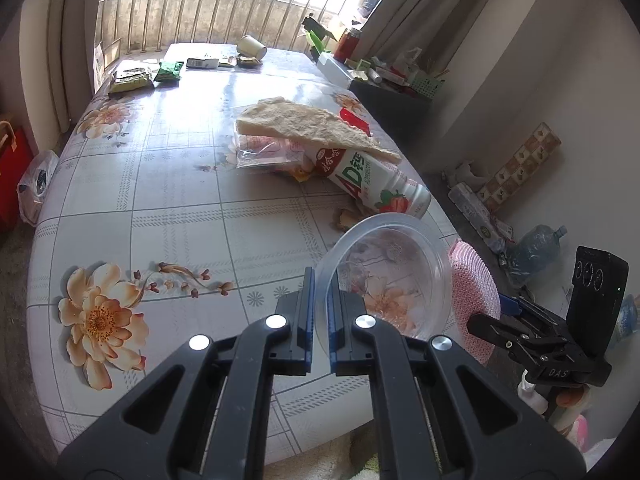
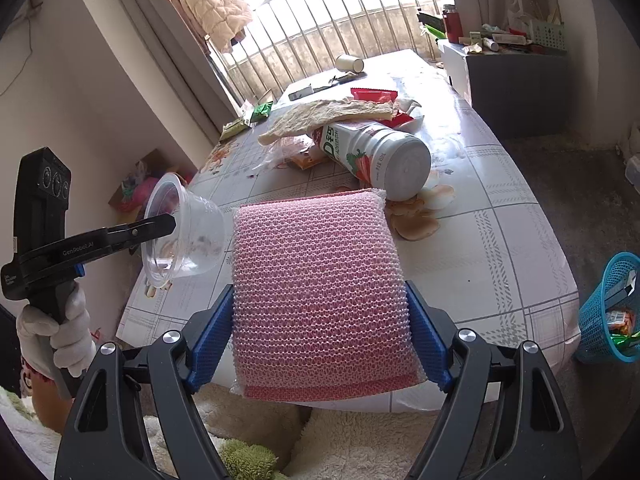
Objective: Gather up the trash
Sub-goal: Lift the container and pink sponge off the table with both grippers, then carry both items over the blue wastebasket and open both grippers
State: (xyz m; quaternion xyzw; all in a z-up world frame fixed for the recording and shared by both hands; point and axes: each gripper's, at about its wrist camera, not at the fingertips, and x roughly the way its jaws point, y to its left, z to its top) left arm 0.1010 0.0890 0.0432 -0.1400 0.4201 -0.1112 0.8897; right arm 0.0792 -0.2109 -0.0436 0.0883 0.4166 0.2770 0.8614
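The left hand-held gripper (image 1: 320, 312) pinches the rim of a clear plastic bowl (image 1: 394, 276) held above the floral worktop (image 1: 180, 200), while the right hand-held gripper (image 2: 320, 344), spread wide, clamps a pink mesh scouring pad (image 2: 316, 292) beside it.

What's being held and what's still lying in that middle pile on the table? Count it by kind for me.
Held, clear plastic bowl: 1
Held, pink mesh sponge: 1
Pile, strawberry drink bottle: 1
Pile, flatbread piece: 1
Pile, red wrapper: 1
Pile, clear bag: 1
Total: 6
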